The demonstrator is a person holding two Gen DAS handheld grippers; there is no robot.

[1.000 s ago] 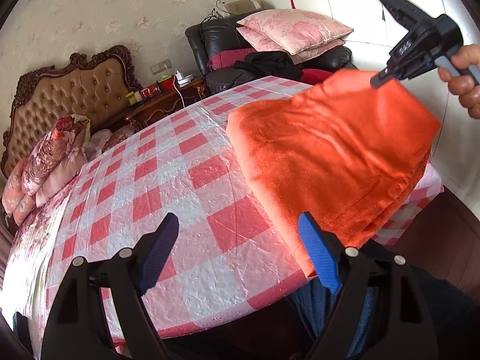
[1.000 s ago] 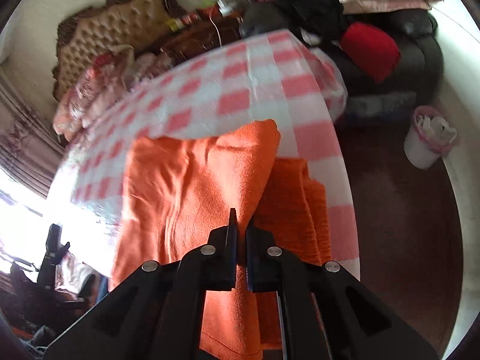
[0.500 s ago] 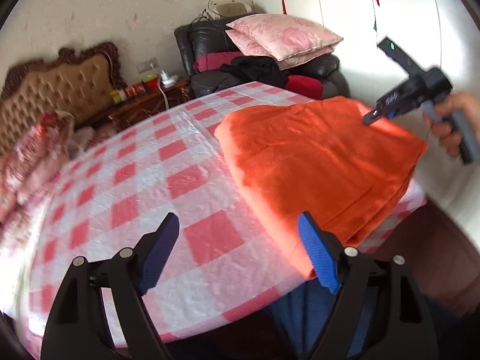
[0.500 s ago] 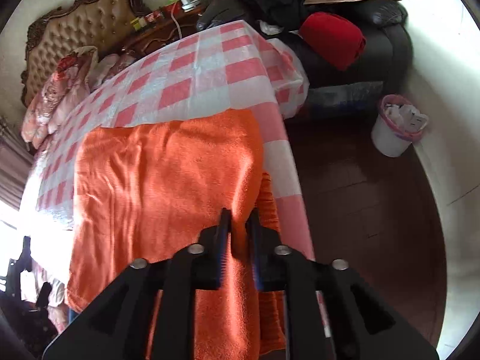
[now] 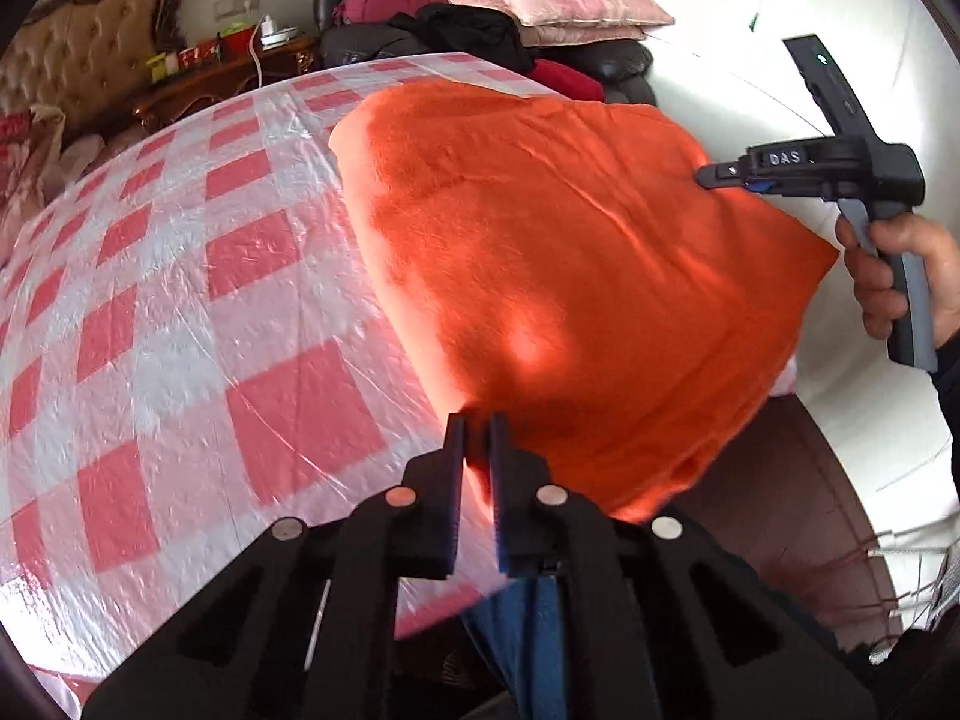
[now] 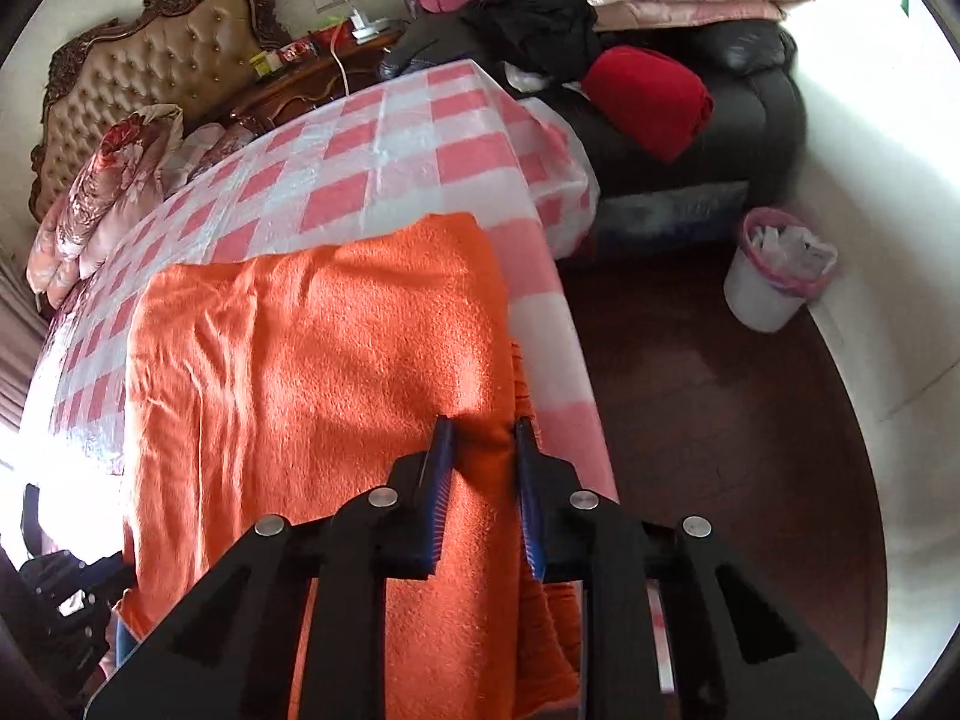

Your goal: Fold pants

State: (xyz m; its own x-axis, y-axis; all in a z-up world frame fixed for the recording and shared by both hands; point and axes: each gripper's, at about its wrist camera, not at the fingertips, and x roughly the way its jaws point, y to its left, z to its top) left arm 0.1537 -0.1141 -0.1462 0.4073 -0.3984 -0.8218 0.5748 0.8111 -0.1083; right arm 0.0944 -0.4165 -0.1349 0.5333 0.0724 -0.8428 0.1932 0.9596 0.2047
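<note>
The orange fleece pants [image 5: 558,252] lie folded on the red-and-white checked tablecloth [image 5: 180,300], hanging over the table's near and right edges. My left gripper [image 5: 475,426] is shut on the pants' near-left corner at the table edge. My right gripper [image 6: 483,429] has its jaws parted a little around a ridge of the pants [image 6: 312,372] near their right edge; the cloth sits between the pads. The right gripper also shows in the left wrist view [image 5: 720,174], at the far right side of the pants.
A black sofa [image 6: 690,120] with pink pillows, dark clothes and a red bundle stands beyond the table. A white bin [image 6: 774,270] with a pink liner sits on the dark wood floor. A tufted headboard [image 6: 150,66] and bedding lie to the left.
My left gripper has moved right and closed on the pants' near corner. My right gripper has lowered its side onto the table and its jaws have opened slightly.
</note>
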